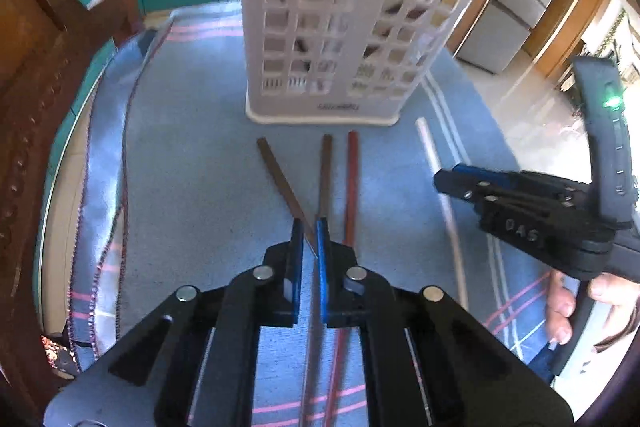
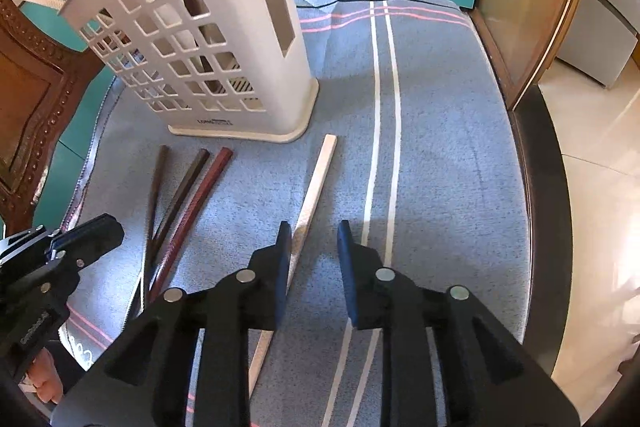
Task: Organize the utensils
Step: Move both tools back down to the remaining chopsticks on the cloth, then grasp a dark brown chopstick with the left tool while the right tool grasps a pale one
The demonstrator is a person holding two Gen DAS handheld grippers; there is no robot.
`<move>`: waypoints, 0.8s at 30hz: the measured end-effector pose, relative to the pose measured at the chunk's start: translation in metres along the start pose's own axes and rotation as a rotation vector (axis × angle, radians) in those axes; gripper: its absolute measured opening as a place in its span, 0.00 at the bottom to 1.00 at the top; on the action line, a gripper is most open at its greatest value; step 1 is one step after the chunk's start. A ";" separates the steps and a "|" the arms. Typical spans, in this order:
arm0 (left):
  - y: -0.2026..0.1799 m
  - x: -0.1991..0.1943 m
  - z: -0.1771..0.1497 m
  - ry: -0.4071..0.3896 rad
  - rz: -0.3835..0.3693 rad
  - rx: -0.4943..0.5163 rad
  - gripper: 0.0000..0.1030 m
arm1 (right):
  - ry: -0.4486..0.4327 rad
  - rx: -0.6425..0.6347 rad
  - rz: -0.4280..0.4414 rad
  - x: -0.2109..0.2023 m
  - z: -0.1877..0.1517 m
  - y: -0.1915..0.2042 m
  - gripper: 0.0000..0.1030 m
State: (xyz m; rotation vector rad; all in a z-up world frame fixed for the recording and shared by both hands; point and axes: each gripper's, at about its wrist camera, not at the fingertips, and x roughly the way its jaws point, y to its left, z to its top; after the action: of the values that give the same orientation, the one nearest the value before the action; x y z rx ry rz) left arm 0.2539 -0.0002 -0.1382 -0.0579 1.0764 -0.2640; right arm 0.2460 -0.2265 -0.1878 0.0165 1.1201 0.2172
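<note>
The step in hand looks like picking up a chopstick for the white utensil holder (image 1: 352,27), which stands upright on the cloth-covered table (image 2: 440,147) just beyond four loose chopsticks. The left gripper (image 1: 309,235) has its fingers pinched together on a dark brown chopstick (image 1: 285,187), so lifting and tipping it into the holder should come next. The right gripper (image 2: 311,239) has its fingers a little apart and empty, one finger just beside the pale wooden chopstick (image 2: 316,187).

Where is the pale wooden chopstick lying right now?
The pale chopstick lies on the blue cloth, right of the three dark chopsticks and below the white utensil holder, beside the right gripper's left finger.
</note>
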 end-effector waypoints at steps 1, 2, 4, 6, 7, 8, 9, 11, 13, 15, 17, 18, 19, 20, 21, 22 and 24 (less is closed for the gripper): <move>-0.001 0.005 0.000 0.013 0.005 0.007 0.09 | 0.002 -0.004 -0.004 0.002 0.000 0.002 0.23; -0.002 0.009 -0.001 0.020 0.011 0.012 0.15 | 0.003 -0.008 -0.008 0.003 -0.001 0.004 0.23; -0.002 0.015 0.000 0.028 0.030 0.010 0.25 | 0.003 -0.015 -0.017 0.004 -0.001 0.007 0.24; 0.003 0.018 0.003 0.028 0.035 -0.017 0.31 | -0.002 -0.029 -0.030 0.005 -0.001 0.011 0.28; 0.008 0.020 0.007 0.029 0.032 -0.033 0.32 | -0.003 -0.033 -0.031 0.006 -0.002 0.013 0.31; 0.014 0.022 0.011 0.031 0.028 -0.060 0.32 | -0.004 -0.037 -0.031 0.006 -0.002 0.015 0.32; 0.020 0.024 0.013 0.031 0.027 -0.086 0.31 | -0.005 -0.039 -0.032 0.006 -0.002 0.016 0.33; 0.030 0.027 0.019 0.029 0.038 -0.115 0.32 | -0.007 -0.041 -0.034 0.007 -0.002 0.016 0.33; 0.038 0.032 0.024 0.023 0.044 -0.137 0.31 | -0.013 -0.040 -0.033 0.007 -0.002 0.016 0.33; 0.040 0.035 0.030 0.019 0.053 -0.146 0.31 | -0.024 -0.043 -0.047 0.008 -0.001 0.017 0.33; 0.038 0.040 0.037 0.011 0.069 -0.123 0.31 | -0.040 -0.061 -0.077 0.012 0.002 0.023 0.33; 0.037 0.042 0.038 0.009 0.077 -0.107 0.30 | -0.047 -0.073 -0.092 0.013 0.002 0.026 0.33; 0.033 0.043 0.040 0.009 0.089 -0.071 0.28 | -0.056 -0.091 -0.111 0.015 0.002 0.030 0.33; 0.030 0.044 0.041 0.012 0.092 -0.038 0.19 | -0.066 -0.120 -0.129 0.016 0.001 0.035 0.32; 0.028 0.045 0.041 0.018 0.083 -0.008 0.17 | -0.069 -0.140 -0.126 0.017 0.001 0.039 0.24; 0.028 0.044 0.042 0.027 0.067 0.005 0.16 | -0.066 -0.161 -0.105 0.017 0.000 0.042 0.12; 0.026 0.046 0.042 0.050 0.033 0.021 0.09 | -0.053 -0.172 -0.071 0.016 -0.001 0.044 0.10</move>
State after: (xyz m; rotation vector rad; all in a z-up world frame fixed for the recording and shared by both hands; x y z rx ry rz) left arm 0.3158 0.0102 -0.1625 -0.0148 1.1229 -0.2481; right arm 0.2446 -0.1808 -0.1969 -0.1694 1.0443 0.2471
